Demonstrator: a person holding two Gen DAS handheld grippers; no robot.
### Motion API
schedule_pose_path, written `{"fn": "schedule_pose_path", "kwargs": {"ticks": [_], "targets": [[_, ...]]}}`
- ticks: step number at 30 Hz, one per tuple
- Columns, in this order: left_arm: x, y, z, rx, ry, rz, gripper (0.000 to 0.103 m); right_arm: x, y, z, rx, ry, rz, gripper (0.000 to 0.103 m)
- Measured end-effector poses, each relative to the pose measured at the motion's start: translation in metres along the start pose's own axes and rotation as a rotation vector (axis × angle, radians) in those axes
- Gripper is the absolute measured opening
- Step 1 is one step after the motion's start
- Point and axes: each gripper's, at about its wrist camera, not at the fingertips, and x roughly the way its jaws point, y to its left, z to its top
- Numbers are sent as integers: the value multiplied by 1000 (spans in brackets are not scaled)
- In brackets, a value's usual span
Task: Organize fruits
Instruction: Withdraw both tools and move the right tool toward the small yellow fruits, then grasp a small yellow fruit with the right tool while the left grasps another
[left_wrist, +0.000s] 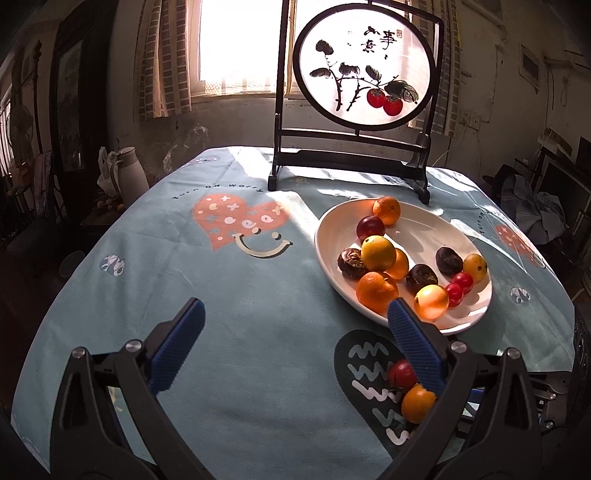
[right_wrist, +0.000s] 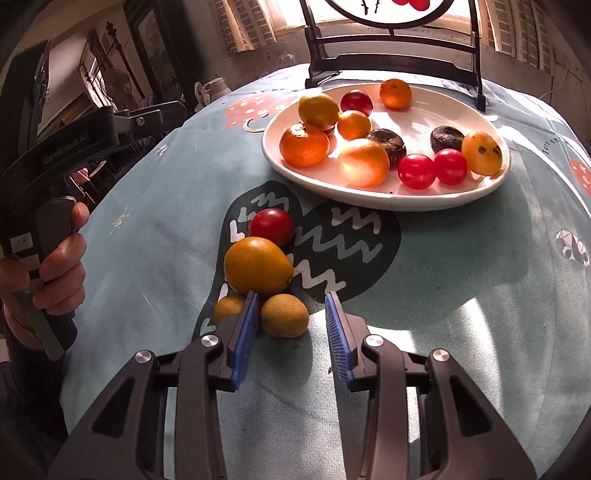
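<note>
Your right tongs (right_wrist: 291, 306) stood partly open around a small brown fruit (right_wrist: 284, 315) low in the frame, gripping nothing, your left tongs (left_wrist: 297, 314) wide and empty, the plate (right_wrist: 369, 195) upper right.

Round painted screen (left_wrist: 364, 70) in dark frame stands on patterned tablecloth (left_wrist: 229, 295); pale jug (left_wrist: 131, 171) left, beyond the cloth's edge.

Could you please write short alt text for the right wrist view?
The open right gripper hovers over a small brown fruit on a blue tablecloth, beside a yellow-orange fruit and a red tomato. Behind sits a white plate of mixed fruit.
</note>
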Motion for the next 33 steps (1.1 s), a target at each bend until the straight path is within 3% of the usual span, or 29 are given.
{"fn": "schedule_pose_path", "kwargs": {"ticks": [4,7,9,14,19,25,27,30,33], "targets": [[0,-5,-2,37,-14,36,101,-2,3,-7,-34,110,43,37],[0,-7,-2,43,-5,23,101,3,11,-8,-66,62,1,36],[-2,-8,-3,54,-15,23,101,3,19,-11,-119,54,-63,27],[-3,-11,-3,79,-30,42,101,-1,13,-11,-104,71,-57,25],[-4,-13,-3,89,-30,39,101,-1,28,-20,-232,84,-114,27],[-4,-13,-5,92,-28,37,101,-4,29,-24,-244,78,-129,27],[-4,-14,-5,95,-30,43,101,-5,30,-27,-258,77,-155,37],[-3,-14,-6,98,-26,49,101,-9,29,-31,-257,78,-167,38],[-2,-13,-6,93,-20,48,101,-12,32,-36,-269,76,-150,27]]}}
